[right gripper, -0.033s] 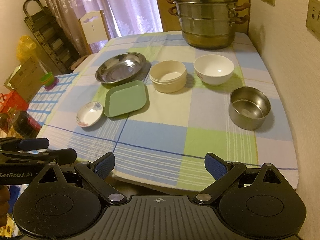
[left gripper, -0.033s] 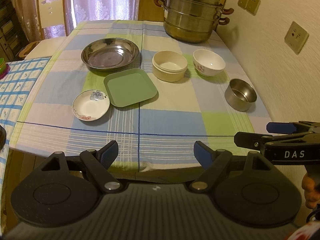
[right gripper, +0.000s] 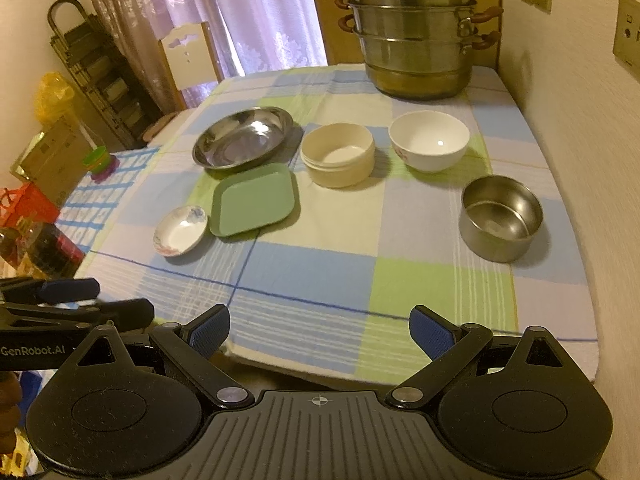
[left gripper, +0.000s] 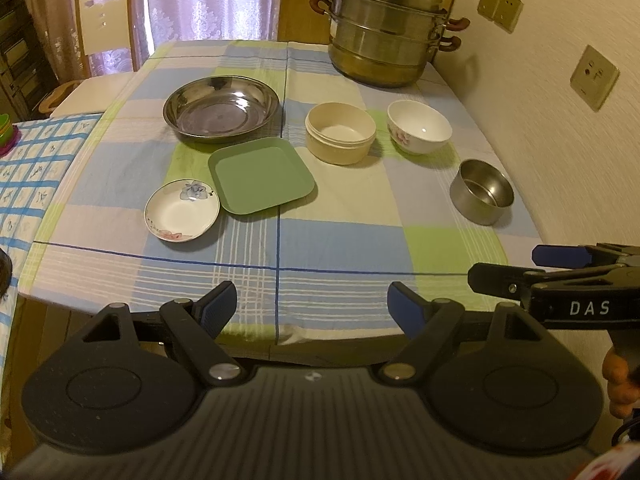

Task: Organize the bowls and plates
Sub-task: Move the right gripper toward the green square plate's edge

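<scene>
From the left wrist camera, the left gripper (left gripper: 312,304) hangs at the near edge of the checked-cloth table (left gripper: 340,240), its blue-padded fingers spread wide with nothing between them. Straight ahead and slightly left of it lies the square green plastic plate (left gripper: 261,175), with the small white flower-patterned saucer (left gripper: 182,210) just beside that plate's near left corner. Farther off on the left sits the wide shallow stainless steel dish (left gripper: 221,109). Ahead and to the right stand the cream round plastic container (left gripper: 340,133) and the white ceramic bowl with a floral print (left gripper: 419,127), near each other but apart. The small straight-walled steel bowl (left gripper: 481,191) is well off to the right. At the far end, a lidded steel steamer pot (left gripper: 386,26). The right gripper (left gripper: 520,268) juts in from the right edge.

Over to the right wrist camera: the right gripper (right gripper: 320,330) is likewise released, fingers wide, gripping nothing. The small steel bowl (right gripper: 502,218) is ahead to its right, the white bowl (right gripper: 429,141) beyond, the cream container (right gripper: 338,155) dead ahead, and the green plate (right gripper: 254,199), saucer (right gripper: 182,231) and steel dish (right gripper: 243,137) range to the left. The left gripper (right gripper: 96,300) shows at the left edge.
</scene>
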### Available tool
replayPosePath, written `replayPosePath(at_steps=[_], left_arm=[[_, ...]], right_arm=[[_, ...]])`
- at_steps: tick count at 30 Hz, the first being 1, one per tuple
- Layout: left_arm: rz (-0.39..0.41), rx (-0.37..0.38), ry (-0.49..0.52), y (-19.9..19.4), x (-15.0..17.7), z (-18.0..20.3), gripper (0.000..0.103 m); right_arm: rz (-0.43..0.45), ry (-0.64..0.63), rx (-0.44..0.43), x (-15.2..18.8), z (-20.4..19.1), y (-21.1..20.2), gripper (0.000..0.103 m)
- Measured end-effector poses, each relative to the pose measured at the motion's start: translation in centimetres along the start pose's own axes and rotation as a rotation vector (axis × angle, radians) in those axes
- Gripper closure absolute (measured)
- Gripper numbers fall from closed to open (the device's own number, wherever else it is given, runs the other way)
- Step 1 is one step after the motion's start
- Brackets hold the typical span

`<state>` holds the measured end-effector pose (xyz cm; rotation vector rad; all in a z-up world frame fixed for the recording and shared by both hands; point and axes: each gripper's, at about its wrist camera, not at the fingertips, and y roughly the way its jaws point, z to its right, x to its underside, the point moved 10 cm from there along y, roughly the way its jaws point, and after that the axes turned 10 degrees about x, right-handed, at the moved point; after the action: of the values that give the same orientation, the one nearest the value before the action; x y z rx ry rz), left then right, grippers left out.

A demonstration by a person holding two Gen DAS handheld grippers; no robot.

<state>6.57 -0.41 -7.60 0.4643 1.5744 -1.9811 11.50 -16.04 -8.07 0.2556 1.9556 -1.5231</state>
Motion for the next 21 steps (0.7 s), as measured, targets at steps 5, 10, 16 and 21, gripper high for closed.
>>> replayPosePath(at_steps=[5,10,16,21], left_arm=[[0.05,-0.048,0.002,0.2,-0.8,-0.2,0.025],[0.101,-0.088,-0.019,0.4,-1.5,-0.8,0.027],[0.127,-0.103,-0.049,1.0,-1.8,-1.6,0.027],[0.12,-0.099,-0.063,2.3,-2.2,-2.7,0.03]], right_arm=[[0.052,-0.003,-0.037,-1.5,0.1,0.6,0.006],[0.113,-0.019,-0.083,-2.7,0.2,1.0,0.007],[0.139,-0.052,-0.132,-3.3,-0.6,2.4,0.007],[0.119,-0.042,-0.177,-3.7,-1.2,4.1,0.018]])
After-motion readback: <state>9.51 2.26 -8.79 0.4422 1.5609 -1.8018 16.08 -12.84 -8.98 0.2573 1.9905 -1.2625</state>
